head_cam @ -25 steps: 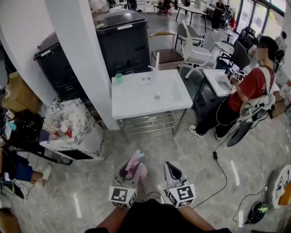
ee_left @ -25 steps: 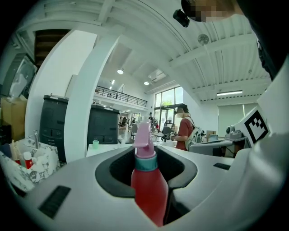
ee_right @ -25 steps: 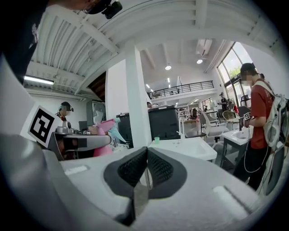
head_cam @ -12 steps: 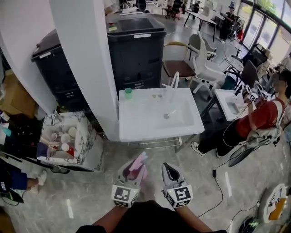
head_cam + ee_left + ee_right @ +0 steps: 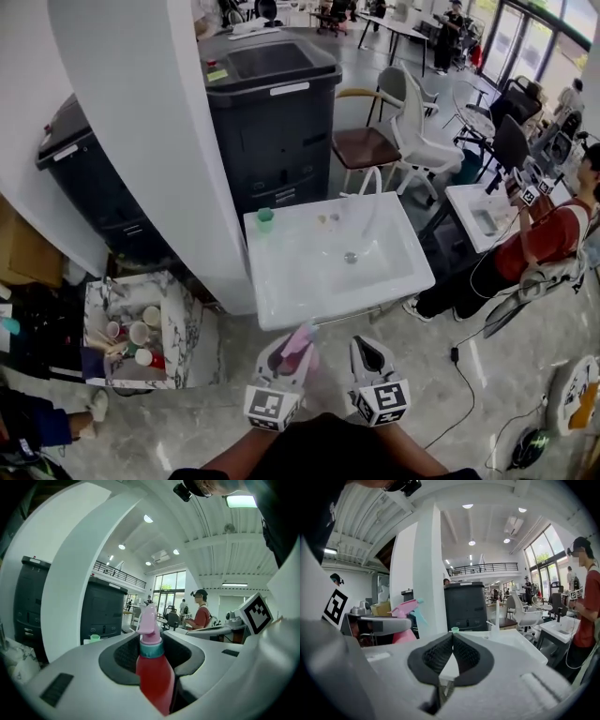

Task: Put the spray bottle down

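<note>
Found spray bottle (image 5: 153,677) clamped in left gripper (image 5: 284,349), not yet set down.
Confirmed jaws pressing the red body from both sides, with the pink trigger head upright above the teal collar and clear of the pads. Located the bottle in the air over the grey floor (image 5: 216,422), close by the near edge of the white sink unit (image 5: 281,300). Found right gripper (image 5: 453,641) closed, pads meeting with nothing between them, held just beside the left. Recorded a small green cup (image 5: 265,217) at the sink unit's far left corner and a faucet (image 5: 370,202) at its far edge. Noted a white pillar (image 5: 150,141) and a black cabinet (image 5: 272,122) beyond, and a person in red (image 5: 548,239) well off to the right.
</note>
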`<state>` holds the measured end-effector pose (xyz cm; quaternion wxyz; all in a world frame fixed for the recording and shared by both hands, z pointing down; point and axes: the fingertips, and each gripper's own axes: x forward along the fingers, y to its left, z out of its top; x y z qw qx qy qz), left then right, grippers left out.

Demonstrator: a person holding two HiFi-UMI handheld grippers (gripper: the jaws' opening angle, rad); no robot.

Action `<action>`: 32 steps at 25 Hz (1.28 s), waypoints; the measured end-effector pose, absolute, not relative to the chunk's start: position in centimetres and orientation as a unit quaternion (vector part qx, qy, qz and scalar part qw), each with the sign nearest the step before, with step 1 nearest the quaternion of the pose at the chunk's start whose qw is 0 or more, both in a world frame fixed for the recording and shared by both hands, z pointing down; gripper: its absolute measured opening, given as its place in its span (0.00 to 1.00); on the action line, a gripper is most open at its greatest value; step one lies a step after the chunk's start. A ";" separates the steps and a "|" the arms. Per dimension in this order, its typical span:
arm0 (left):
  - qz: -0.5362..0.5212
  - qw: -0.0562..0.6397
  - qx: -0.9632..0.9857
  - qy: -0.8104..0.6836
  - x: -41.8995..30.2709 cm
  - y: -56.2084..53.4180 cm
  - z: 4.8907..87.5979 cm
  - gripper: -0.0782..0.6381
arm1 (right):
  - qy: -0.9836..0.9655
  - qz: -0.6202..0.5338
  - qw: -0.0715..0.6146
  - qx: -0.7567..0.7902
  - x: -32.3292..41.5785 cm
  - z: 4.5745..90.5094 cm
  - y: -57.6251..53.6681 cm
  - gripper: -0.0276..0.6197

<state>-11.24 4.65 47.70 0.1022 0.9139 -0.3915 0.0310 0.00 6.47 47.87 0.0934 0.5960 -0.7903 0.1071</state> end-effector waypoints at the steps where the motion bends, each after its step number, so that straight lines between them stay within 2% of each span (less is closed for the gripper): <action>1: 0.030 0.106 0.916 -0.387 -11.3 3.9 47.7 0.33 | -0.793 0.111 0.097 0.592 -0.5 48.2 6.1 0.04; 6: 0.012 0.134 0.913 -0.386 -11.3 1.2 48.4 0.33 | -0.801 0.125 0.109 0.576 -1.9 49.0 4.3 0.04; 12: 0.021 0.121 0.905 -0.408 -11.6 -2.9 49.2 0.33 | -0.807 0.102 0.101 0.572 -1.7 48.6 -0.5 0.04; 19: 0.046 0.096 0.897 -0.429 -10.1 -10.8 50.1 0.33 | -0.821 0.102 0.074 0.557 0.0 49.2 -9.2 0.04; 24: 0.057 0.104 0.890 -0.440 -7.9 -17.4 51.2 0.33 | -0.827 0.077 0.072 0.553 2.5 48.0 -16.4 0.04; 28: 0.068 0.105 0.894 -0.431 -5.8 -22.4 52.9 0.33 | -0.824 0.109 0.052 0.553 4.7 49.0 -21.5 0.04; 32: 0.079 0.108 0.890 -0.437 -4.3 -26.0 55.1 0.33 | -0.828 0.120 0.062 0.544 5.6 50.8 -25.4 0.04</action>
